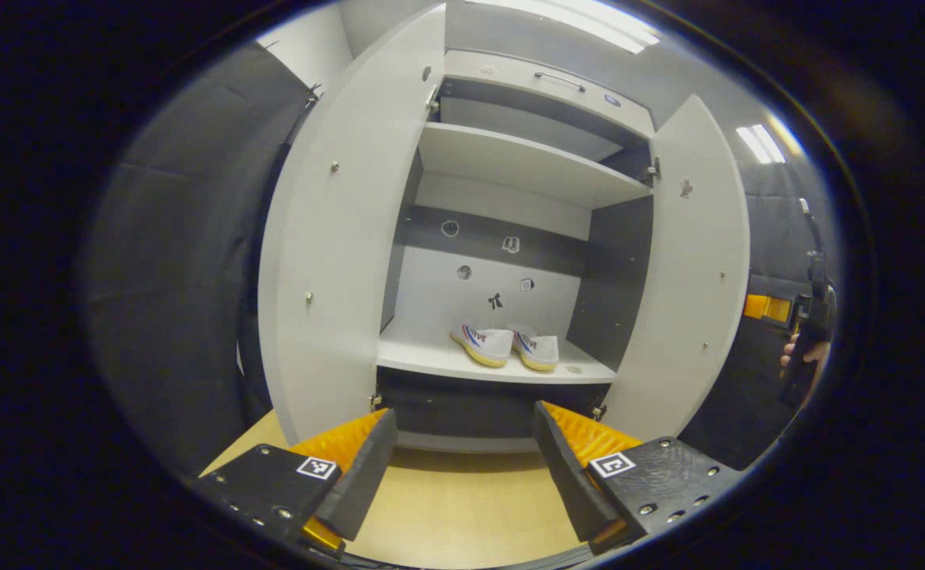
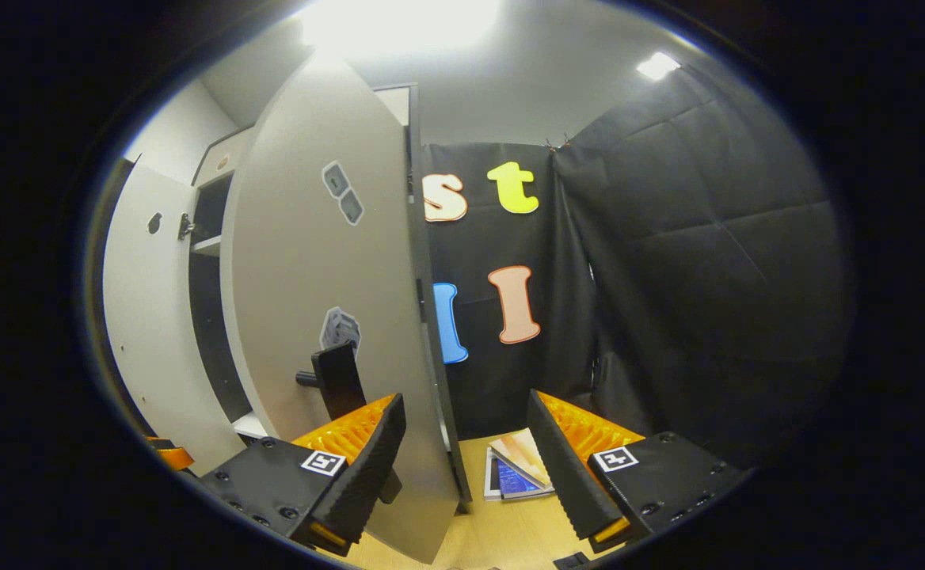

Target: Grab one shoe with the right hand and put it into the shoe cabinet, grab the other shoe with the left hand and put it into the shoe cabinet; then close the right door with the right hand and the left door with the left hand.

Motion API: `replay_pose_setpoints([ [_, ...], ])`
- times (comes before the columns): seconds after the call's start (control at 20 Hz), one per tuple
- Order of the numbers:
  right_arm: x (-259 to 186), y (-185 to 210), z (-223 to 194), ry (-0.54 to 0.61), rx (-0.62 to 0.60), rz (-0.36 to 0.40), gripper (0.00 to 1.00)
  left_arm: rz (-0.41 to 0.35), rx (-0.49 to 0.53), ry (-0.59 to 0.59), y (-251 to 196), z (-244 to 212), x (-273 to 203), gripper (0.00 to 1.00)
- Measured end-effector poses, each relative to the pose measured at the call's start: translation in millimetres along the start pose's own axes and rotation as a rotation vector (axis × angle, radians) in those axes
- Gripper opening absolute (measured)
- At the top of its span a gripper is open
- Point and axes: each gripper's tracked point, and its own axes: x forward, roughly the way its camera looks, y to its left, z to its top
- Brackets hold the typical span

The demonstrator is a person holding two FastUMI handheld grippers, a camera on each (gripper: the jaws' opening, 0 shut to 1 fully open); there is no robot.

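**Closing time: shoes in, doors wide**

Facing the shoe cabinet (image 1: 510, 237) square-on, the left gripper (image 1: 462, 467) hangs back w/ jaws apart, nothing between them. Both shoes (image 1: 506, 346) sit side by side on the lower shelf (image 1: 431, 360), toes toward the camera, at about 12 o'clock from the jaws. So the stowing part looks done; what's left is the doors.

Left door (image 1: 336, 261) stands open at 10 o'clock, right door (image 1: 688, 277) at 2 o'clock, in the left gripper view. Pulled-back stance prob. gives room for each door to swing.

Right gripper (image 2: 466, 459) is up close to the right door's outer face (image 2: 328, 317), jaws apart & straddling its free edge; door handle (image 2: 340, 380) just beside the jaw at 10 o'clock. Placement reads as set-up for pushing that door shut – not clamped on anything. Some magazines (image 2: 519, 473) lie on the wooden floor (image 2: 502, 538) at 12 o'clock.

A hand (image 1: 803, 360) holding the right gripper shows at 3 o'clock in the left gripper view.
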Motion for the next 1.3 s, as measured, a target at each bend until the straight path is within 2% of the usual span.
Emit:
replay_pose_setpoints([
  [0.1,2,19,-3,0.001,-0.010,0.018,0.98,-0.024,0.018,-0.008,5,2,-8,1.00],
  [0.25,9,42,-3,-0.017,-0.016,0.028,0.98,-0.019,0.019,-0.026,16,1,-19,0.98],
  [0.5,21,86,-9,-0.030,-0.019,0.075,0.98,0.026,-0.027,-0.038,42,-4,-44,0.99],
  [0.6,19,98,-12,-0.029,-0.023,0.072,0.98,0.057,-0.021,-0.053,58,0,-56,1.00],
  [0.85,6,104,-20,-0.054,-0.011,0.024,0.98,0.137,-0.006,-0.085,110,13,-73,0.99],
  [1.1,-11,98,-44,-0.017,-0.001,0.004,0.98,0.231,0.021,-0.111,168,26,-98,0.98],
  [1.3,-27,95,-62,0.010,-0.017,-0.012,0.98,0.281,0.051,-0.131,205,44,-96,1.00],
])
